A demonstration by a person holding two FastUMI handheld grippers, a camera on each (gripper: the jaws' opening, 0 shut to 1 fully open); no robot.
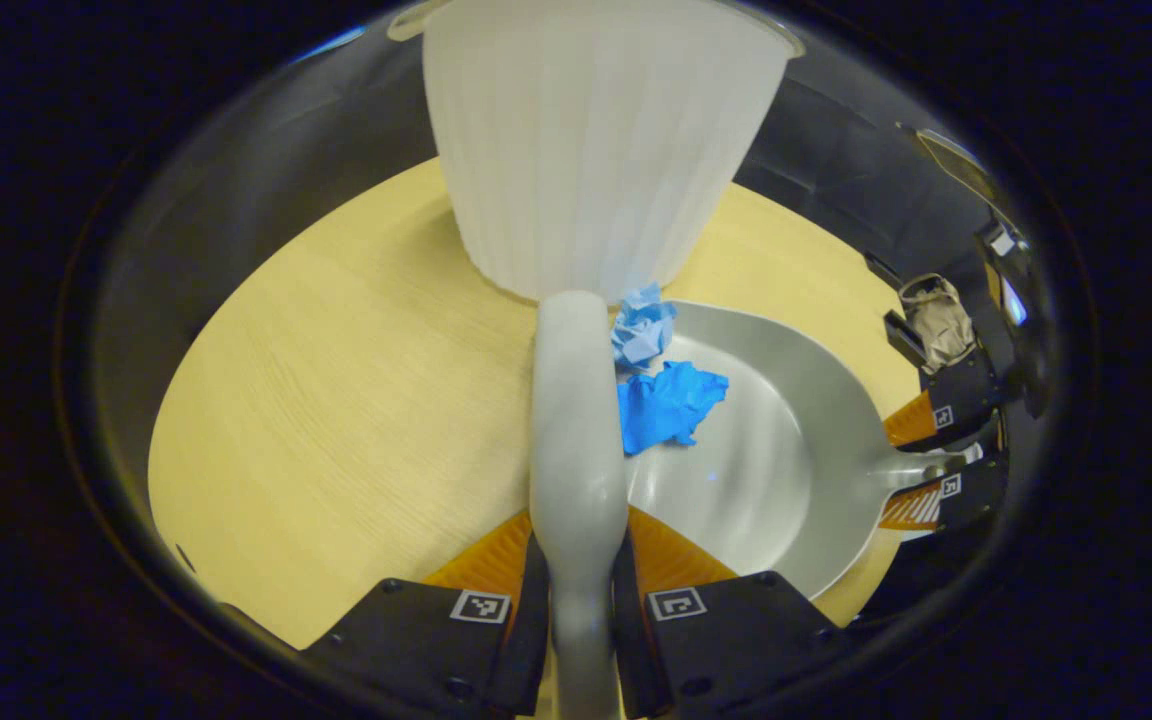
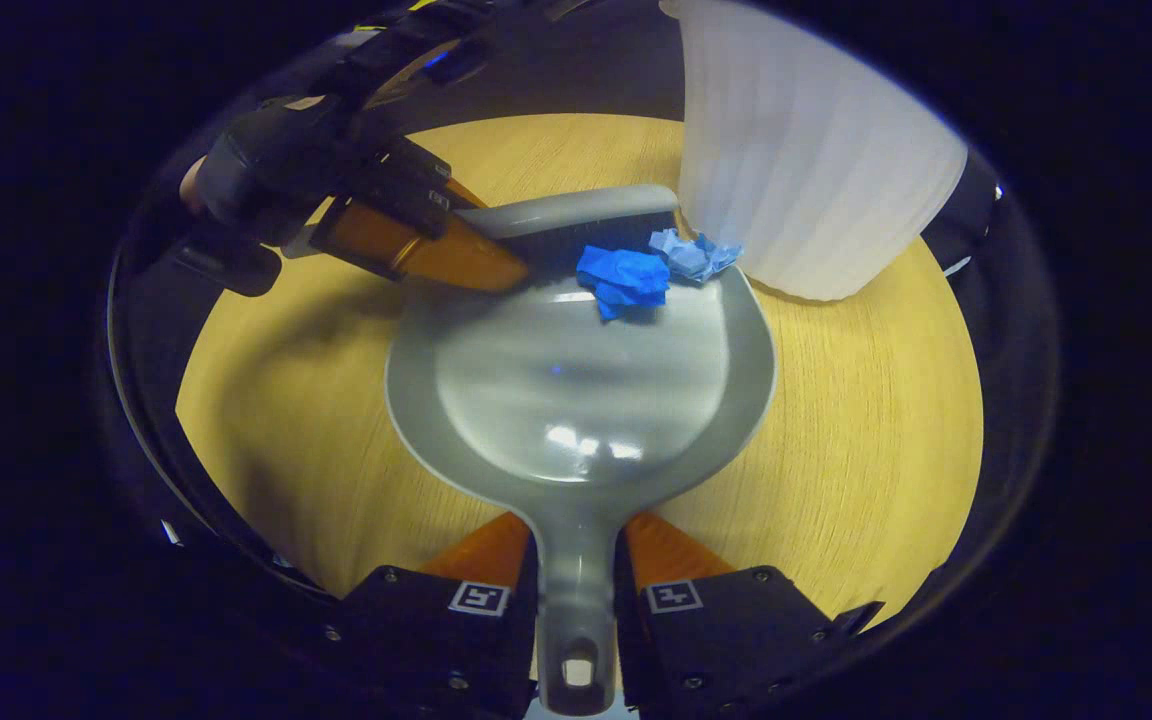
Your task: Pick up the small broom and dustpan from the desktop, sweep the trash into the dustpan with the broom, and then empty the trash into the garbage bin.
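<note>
Two crumpled scraps of trash sit at the open mouth of the dustpan (image 2: 576, 390): a dark blue wad (image 2: 624, 280) lying just on the pan's front edge, and a paler blue wad (image 2: 693, 254) beside it, close against the foot of the white ribbed garbage bin (image 2: 806, 160). The broom (image 2: 586, 215) lies along the pan's mouth right behind the scraps, its dark bristles touching the dark blue one.

In the left gripper view the broom's grey handle (image 1: 576, 440) runs up the middle, and the left gripper (image 1: 576, 585) has its fingers closed on both sides of it. The right gripper (image 2: 576, 600) clamps the dustpan's handle between its fingers, the pan resting flat on the pale wooden surface (image 2: 866, 420). The bin stands upright on that surface, just beyond the pan's far right corner.
</note>
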